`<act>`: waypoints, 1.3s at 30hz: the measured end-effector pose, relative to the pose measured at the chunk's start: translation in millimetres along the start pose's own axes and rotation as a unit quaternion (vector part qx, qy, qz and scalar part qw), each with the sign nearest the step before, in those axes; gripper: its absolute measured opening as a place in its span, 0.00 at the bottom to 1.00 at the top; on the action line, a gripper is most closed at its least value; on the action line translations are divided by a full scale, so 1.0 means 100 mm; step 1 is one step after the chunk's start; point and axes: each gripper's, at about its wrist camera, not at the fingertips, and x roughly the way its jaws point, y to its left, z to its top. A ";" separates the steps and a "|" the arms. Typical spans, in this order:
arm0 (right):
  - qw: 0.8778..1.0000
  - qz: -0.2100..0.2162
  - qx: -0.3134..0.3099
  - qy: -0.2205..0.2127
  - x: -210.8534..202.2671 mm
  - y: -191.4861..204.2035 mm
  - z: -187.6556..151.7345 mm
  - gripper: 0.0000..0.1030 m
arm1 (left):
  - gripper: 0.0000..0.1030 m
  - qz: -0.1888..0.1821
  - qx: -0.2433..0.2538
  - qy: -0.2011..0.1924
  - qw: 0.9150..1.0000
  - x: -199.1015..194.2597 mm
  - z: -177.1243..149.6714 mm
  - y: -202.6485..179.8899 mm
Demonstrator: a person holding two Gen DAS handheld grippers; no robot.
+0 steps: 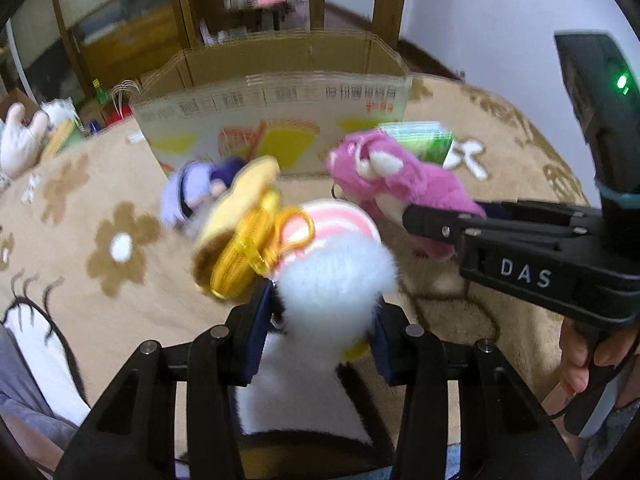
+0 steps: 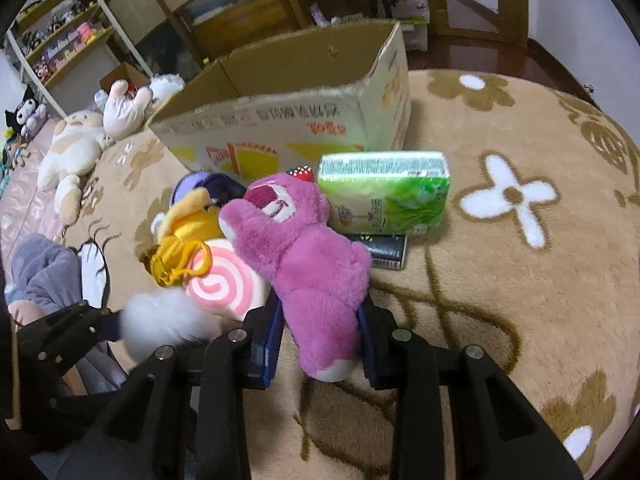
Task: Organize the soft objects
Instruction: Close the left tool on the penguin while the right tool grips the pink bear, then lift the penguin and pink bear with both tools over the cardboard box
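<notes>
left tongs point(image 1: 326, 332) clamped on white fluffy toy point(image 1: 336, 284), held over the blanket point(image 1: 100, 184) with the swirl plush point(image 1: 336, 216) and yellow pouch point(image 1: 240, 260) attached. right tongs point(image 2: 320, 336) clamped on pink bear point(image 2: 304, 256), lower body between the pads. cardboard box point(image 2: 280, 120) just behind, tissue pack point(image 2: 384, 192) beside the bear's head.

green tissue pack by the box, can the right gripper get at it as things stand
Probably not directly: the right gripper is closed on the pink plush bear, whose body lies between it and the green plastic-wrapped tissue pack.
</notes>
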 end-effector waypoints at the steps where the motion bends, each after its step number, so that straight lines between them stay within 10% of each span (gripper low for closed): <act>1: 1.000 0.000 0.002 -0.005 -0.03 0.00 0.00 0.33 | 0.41 0.004 0.001 -0.015 1.000 -0.07 0.01 0.01; 21: 0.984 -0.045 -0.010 -0.171 -0.81 0.28 0.02 0.33 | 0.42 0.078 0.014 -0.184 0.980 -0.79 0.31 0.29; 39: 0.970 -0.069 -0.034 -0.229 -1.10 0.44 0.52 0.34 | 0.42 0.093 0.016 -0.260 0.961 -1.09 0.96 0.61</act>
